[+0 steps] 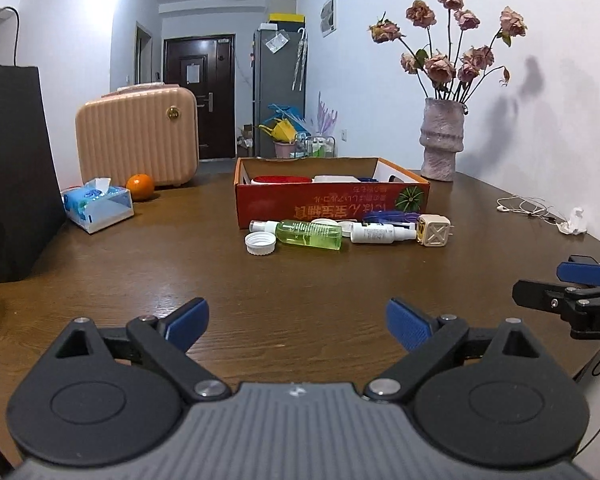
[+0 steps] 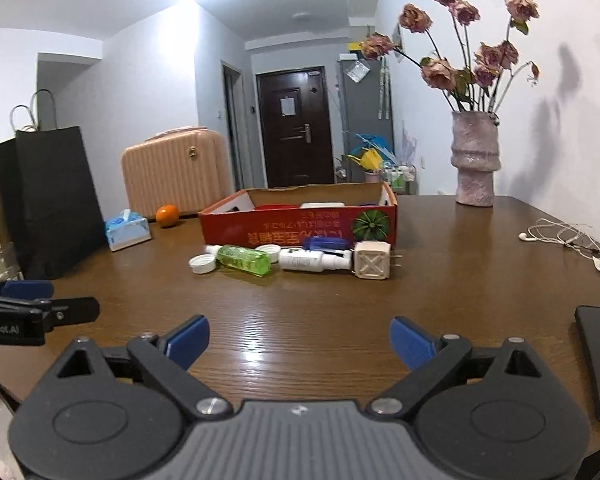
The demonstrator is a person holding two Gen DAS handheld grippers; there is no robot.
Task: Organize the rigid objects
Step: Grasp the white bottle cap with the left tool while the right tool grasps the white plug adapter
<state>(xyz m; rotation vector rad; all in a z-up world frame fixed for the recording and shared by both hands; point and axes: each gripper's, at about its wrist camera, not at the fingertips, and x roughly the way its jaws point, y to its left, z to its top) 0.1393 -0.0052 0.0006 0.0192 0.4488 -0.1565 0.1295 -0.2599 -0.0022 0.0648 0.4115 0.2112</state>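
surface (image 1: 300, 288): dark wood grain, semi-gloss, catches ceiling glare. cardboard box (image 1: 324, 204): printed red outside, raw brown inside. in front of the box: clear green plastic bottle (image 1: 310, 234), white ribbed plastic cap (image 1: 260, 243), matt cream plastic charger (image 1: 433, 231). right of the box: rough, gritty pink vase (image 1: 442, 140). left tongs (image 1: 298, 326): matt black plastic, ribbed blue pads (image 1: 406, 328), metal pivots.
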